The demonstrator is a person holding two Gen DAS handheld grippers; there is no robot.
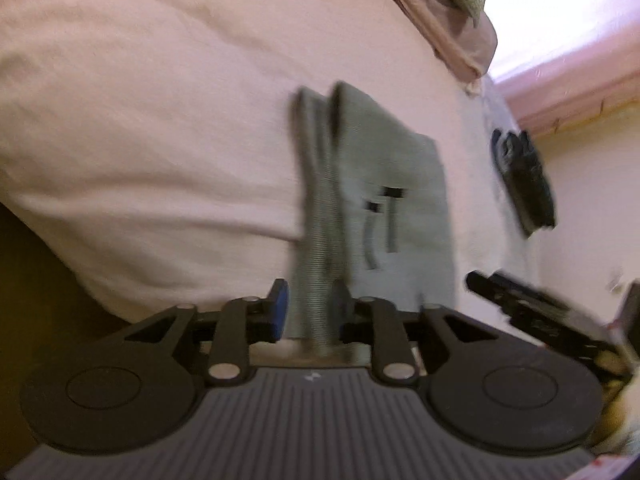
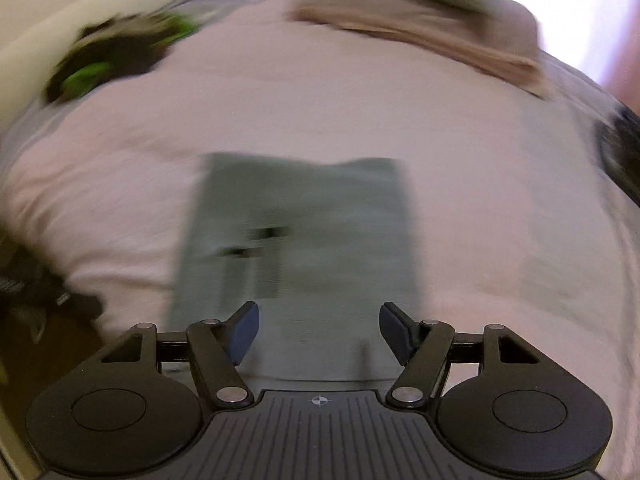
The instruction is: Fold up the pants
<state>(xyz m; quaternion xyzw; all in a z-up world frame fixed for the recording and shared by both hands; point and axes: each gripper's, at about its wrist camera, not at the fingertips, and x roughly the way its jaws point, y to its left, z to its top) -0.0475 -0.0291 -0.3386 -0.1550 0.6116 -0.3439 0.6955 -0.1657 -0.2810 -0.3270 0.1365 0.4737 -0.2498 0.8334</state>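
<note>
Left wrist cam: left gripper (image 1: pixel 311 309) w/ blue pads is clamped on a bunched edge of the grey-green knit pants (image 1: pixel 384 184), which lie partly folded on the pale pink bedsheet (image 1: pixel 140 120). Black gear (image 1: pixel 524 180) sits far right, tan folded cloth (image 1: pixel 452 28) at the far end.

Right wrist cam: blurry. Right gripper (image 2: pixel 319 332) is spread wide, nothing in it, over the pants' (image 2: pixel 296 232) near edge. Black-and-green bundle (image 2: pixel 116 56) far left.

Left claw (image 1: pixel 310 310) pinches grey pants (image 1: pixel 384 184) on pink bedcover (image 1: pixel 140 120).
</note>
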